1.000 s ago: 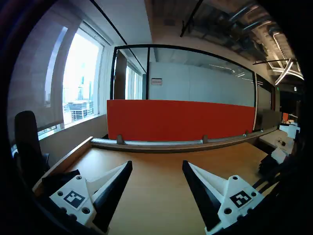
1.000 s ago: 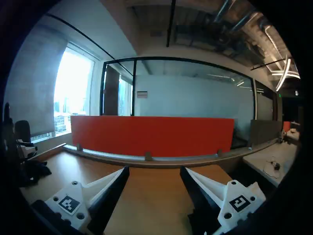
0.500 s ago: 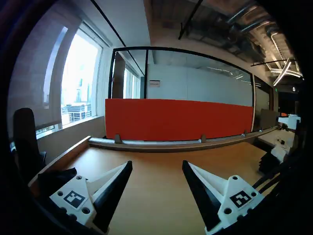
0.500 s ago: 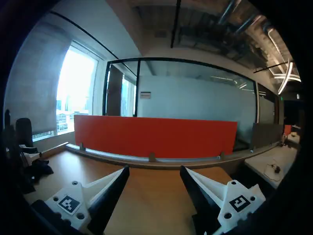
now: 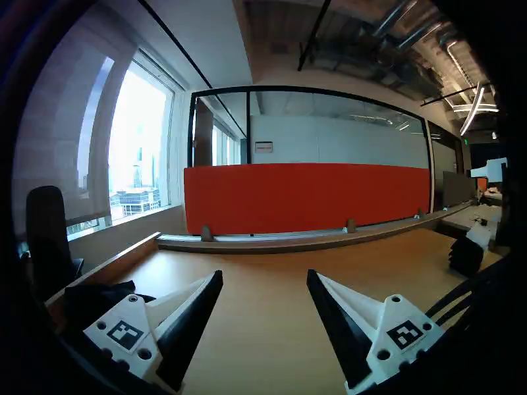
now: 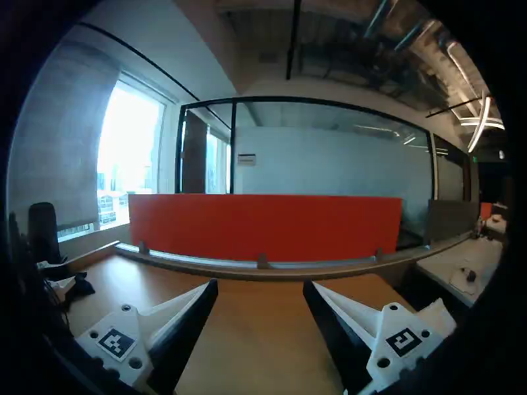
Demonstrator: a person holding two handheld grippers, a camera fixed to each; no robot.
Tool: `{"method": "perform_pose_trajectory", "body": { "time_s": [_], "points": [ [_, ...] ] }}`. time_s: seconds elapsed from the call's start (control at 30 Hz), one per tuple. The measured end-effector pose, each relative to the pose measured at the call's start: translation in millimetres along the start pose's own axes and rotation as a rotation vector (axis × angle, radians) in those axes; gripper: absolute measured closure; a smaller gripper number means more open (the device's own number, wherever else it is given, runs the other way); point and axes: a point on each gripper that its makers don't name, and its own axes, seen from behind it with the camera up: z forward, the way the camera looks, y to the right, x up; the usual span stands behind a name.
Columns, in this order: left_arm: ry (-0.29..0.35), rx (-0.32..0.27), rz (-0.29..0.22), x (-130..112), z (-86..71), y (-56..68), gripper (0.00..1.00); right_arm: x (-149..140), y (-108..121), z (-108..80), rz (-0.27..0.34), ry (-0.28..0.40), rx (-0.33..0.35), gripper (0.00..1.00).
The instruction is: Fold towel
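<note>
- Since a second ago the left gripper (image 5: 263, 273) has swung slightly. In its view the top edge of the orange-red flat divider panel (image 5: 303, 197) now runs level, where before it sloped down to the right.
- Its two white-and-black fingers stand as wide apart as before, with nothing between them, above the light brown wooden desk (image 5: 263, 349).
- The right gripper (image 6: 260, 282) is spread just as wide and holds nothing, over the same desk.
- Each finger carries a square black-and-white coded tag (image 5: 125, 334).
- A small white sign with a red band (image 5: 264, 147) hangs on the black-framed glass wall (image 5: 342, 131) behind the panel. Its writing is too small to read.
- A dark lumpy shape (image 5: 92, 299) sits just behind the left gripper's left finger, at the desk's edge. Whether it is cloth cannot be told, so the towel's place cannot be told either.
- A black chair back (image 5: 46, 230) stands near the bright window (image 5: 138, 151).
</note>
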Motion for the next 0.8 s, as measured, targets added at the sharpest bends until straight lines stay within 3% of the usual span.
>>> {"method": "perform_pose_trajectory", "body": {
  "time_s": [0.8],
  "points": [
    [0.053, 0.045, -0.03, -65, 1.2, -14.3, 0.06, -41, -10, 5.0, -0.024, -0.023, -0.001, 0.0]
  ]
}}
